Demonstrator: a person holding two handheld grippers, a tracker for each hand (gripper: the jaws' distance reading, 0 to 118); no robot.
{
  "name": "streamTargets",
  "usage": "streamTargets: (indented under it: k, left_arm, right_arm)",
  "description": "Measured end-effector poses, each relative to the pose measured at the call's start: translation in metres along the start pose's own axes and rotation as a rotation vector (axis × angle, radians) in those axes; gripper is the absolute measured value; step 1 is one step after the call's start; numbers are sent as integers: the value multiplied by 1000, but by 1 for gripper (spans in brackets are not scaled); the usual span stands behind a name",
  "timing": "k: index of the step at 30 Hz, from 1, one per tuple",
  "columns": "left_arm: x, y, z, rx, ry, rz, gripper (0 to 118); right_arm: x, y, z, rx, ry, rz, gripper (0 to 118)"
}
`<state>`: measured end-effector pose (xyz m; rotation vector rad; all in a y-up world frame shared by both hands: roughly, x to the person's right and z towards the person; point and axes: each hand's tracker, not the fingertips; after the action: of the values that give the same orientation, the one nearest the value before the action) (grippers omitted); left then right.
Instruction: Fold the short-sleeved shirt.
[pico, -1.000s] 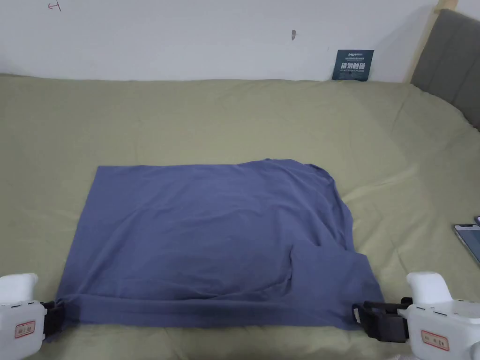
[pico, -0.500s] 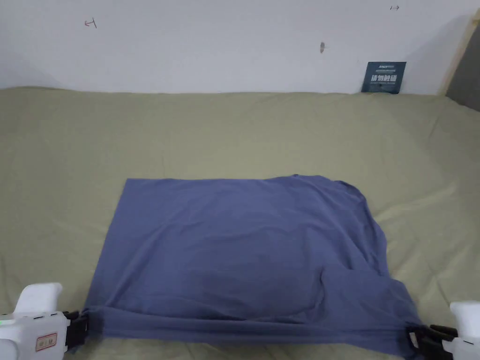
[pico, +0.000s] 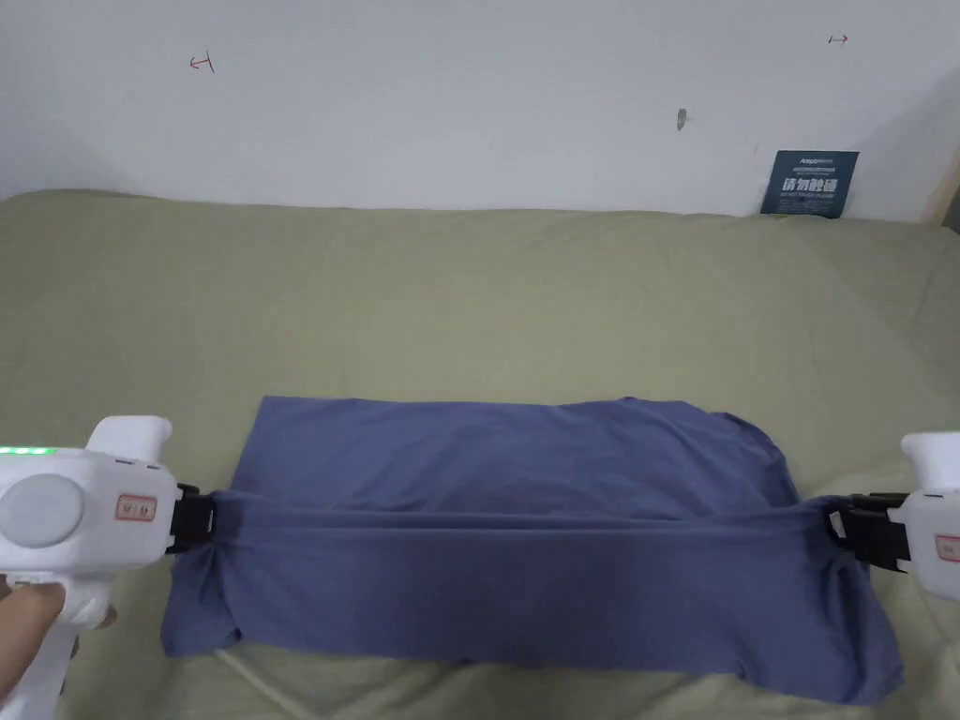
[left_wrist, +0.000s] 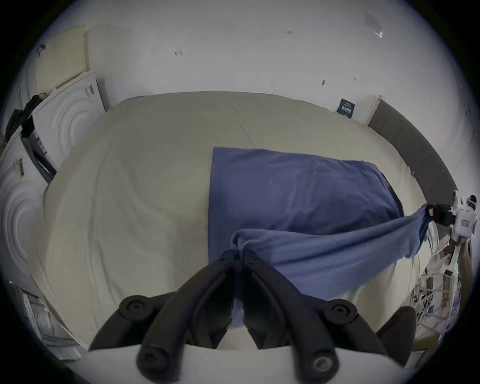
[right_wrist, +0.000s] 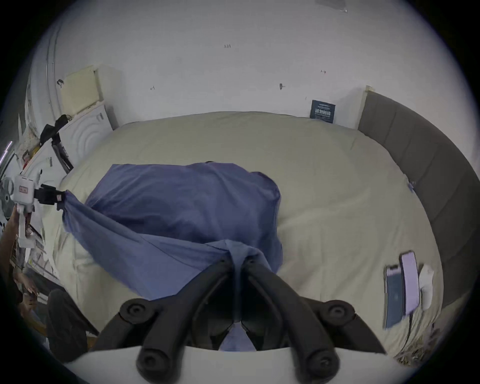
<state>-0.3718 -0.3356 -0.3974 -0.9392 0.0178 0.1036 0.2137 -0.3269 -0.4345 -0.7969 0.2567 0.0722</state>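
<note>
Both claws, left claw (pico: 208, 518) and right claw (pico: 830, 525), clamping near-edge corners of shirt (pico: 525, 525), lifting it above bed (pico: 469, 300). Keeping edge taut and level, carrying toward far hem, aligning corners before releasing.

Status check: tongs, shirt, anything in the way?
Left tongs and right tongs both shut on shirt. Near edge lifted, taut between them. Phones off right, clear of the fold.

You've got one blue shirt (pico: 525, 534) – two grippers, left (pico: 208, 520) and right (pico: 830, 525) – two phones (right_wrist: 401, 285) and one dark sign (pico: 810, 185).
</note>
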Motion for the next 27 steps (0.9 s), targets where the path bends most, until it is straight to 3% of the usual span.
streamTargets:
  k: [6,7,8,9,10,11,17,18,19,20,21,22,27]
  left_arm:
    - [6,27,-58,-63,3,7,5]
    - [5,27,-66,-68,-3,14,5]
    - [3,26,-71,-77,-14,25,12]
    - [2,25,-73,-80,-8,28,54]
    - [1,21,-73,-78,0,29,98]
    - [-1,16,-72,-79,9,38,118]
    - [0,-20,-3,60,52,82,115]
    - [-6,-31,-3,93,62,88,108]
    - [-5,-41,6,114,79,90,93]
    - [-3,-52,15,139,113,92,64]
    - [-1,-60,19,139,129,90,8]
    - [-7,-66,13,132,122,92,0]
    - [-6,-79,13,79,78,141,0]
  right_arm:
    - [7,22,-68,-78,-25,-3,5]
    - [9,21,-75,-105,-18,-19,6]
    - [10,20,-81,-135,-24,-42,17]
    - [10,18,-82,-133,-28,-65,53]
    - [10,14,-79,-126,-38,-74,75]
    - [13,10,-73,-104,-31,-89,79]
    - [6,-19,-16,-4,-44,-116,79]
    - [3,-26,-6,15,-46,-124,77]
    - [2,-34,3,36,-46,-132,75]
    - [-2,-44,14,73,-44,-141,66]
    - [-4,-51,22,102,-39,-152,22]
    - [-7,-59,29,126,-45,-166,1]
    - [-14,-91,35,103,-57,-166,1]
